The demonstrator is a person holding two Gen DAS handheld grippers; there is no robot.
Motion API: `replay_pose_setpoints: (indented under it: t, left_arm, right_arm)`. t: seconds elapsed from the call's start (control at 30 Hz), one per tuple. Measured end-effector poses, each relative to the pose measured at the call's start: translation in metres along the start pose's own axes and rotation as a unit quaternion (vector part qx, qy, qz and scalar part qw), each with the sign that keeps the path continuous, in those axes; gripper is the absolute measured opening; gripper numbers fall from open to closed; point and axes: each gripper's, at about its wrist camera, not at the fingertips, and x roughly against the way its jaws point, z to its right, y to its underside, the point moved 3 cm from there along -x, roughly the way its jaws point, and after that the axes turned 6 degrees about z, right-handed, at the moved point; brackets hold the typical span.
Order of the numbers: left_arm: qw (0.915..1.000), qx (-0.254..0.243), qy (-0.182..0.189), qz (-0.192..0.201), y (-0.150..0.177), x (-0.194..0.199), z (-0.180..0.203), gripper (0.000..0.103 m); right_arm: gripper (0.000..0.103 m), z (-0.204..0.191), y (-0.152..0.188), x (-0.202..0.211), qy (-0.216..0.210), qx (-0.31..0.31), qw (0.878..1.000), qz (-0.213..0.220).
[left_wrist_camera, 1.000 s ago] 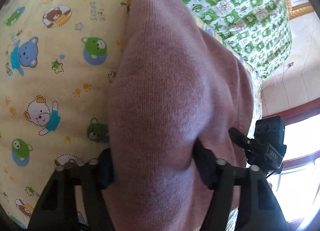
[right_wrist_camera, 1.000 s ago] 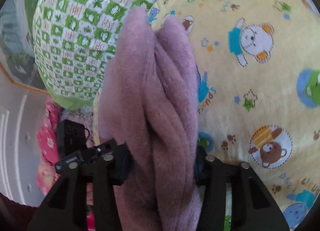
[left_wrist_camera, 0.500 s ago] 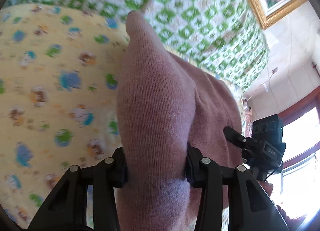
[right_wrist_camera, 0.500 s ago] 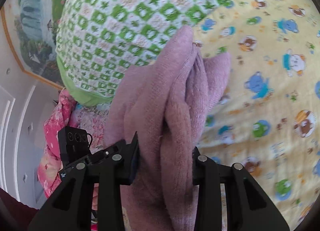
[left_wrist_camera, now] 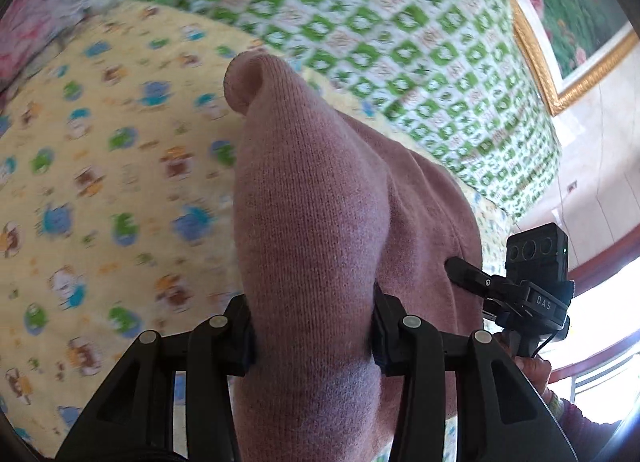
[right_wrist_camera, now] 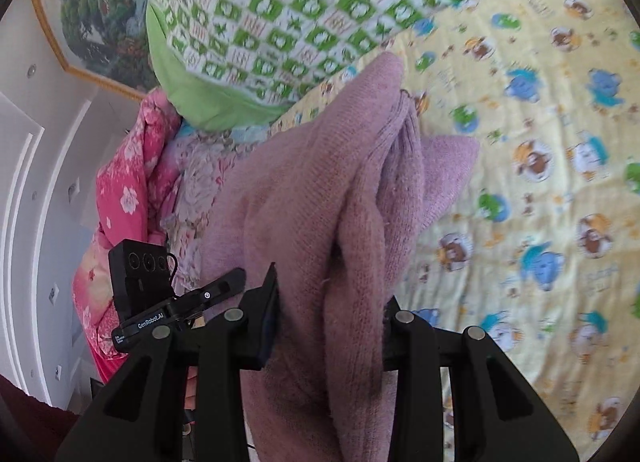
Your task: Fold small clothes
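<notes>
A mauve-pink knitted garment [left_wrist_camera: 312, 202] hangs bunched above the yellow bear-print sheet [left_wrist_camera: 100, 182]. My left gripper [left_wrist_camera: 312, 334] is shut on a thick fold of it, with the fabric bulging up between the pads and reaching forward to a rounded tip. In the right wrist view the same garment [right_wrist_camera: 312, 190] stands in several vertical folds, and my right gripper [right_wrist_camera: 330, 322] is shut on them. A flap of it sticks out to the right over the sheet [right_wrist_camera: 540, 182]. The knit hides both sets of fingertips.
A green-and-white checked quilt [left_wrist_camera: 360, 22] is piled at the far side of the bed, also seen as the quilt [right_wrist_camera: 300, 2]. Pink floral bedding [right_wrist_camera: 124, 190] lies at its left. A gold-framed picture [left_wrist_camera: 580, 2] hangs on the wall. A hand holds the other gripper's camera block [left_wrist_camera: 536, 278].
Both grippers have risen and travelled toward the checked quilt, carrying the garment with them. The jaws of both have narrowed on the fabric. More wall and picture now show.
</notes>
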Motion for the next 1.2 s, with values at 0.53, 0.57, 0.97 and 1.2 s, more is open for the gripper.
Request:
replay_pose_setpoints:
  t: [0.53, 0.57, 0.97, 1.2]
  left_arm:
    - [0.9983, 0.035, -0.032, -0.035, 0.042, -0.016, -0.074, 0.065]
    - [0.9979, 0.044, -0.034, -0.035, 0.044, -0.015, -0.077, 0.066]
    - [0.9902, 0.013, -0.138, -0.018, 0.072, 0.036, -0.062, 0.074]
    - [0.9892, -0.02, -0.139, -0.041, 0.097, 0.051, -0.07, 0.075]
  right_arm:
    - [0.061, 0.043, 0.03, -0.046, 0.089, 0.008, 0.994, -0.059]
    - [0.062, 0.044, 0.03, -0.045, 0.089, 0.012, 0.994, -0.061]
    - [0.064, 0.014, 0.048, 0.019, 0.129, 0.046, 0.99, -0.021]
    - [0.064, -0.01, 0.093, 0.06, 0.163, 0.055, 0.985, 0.018]
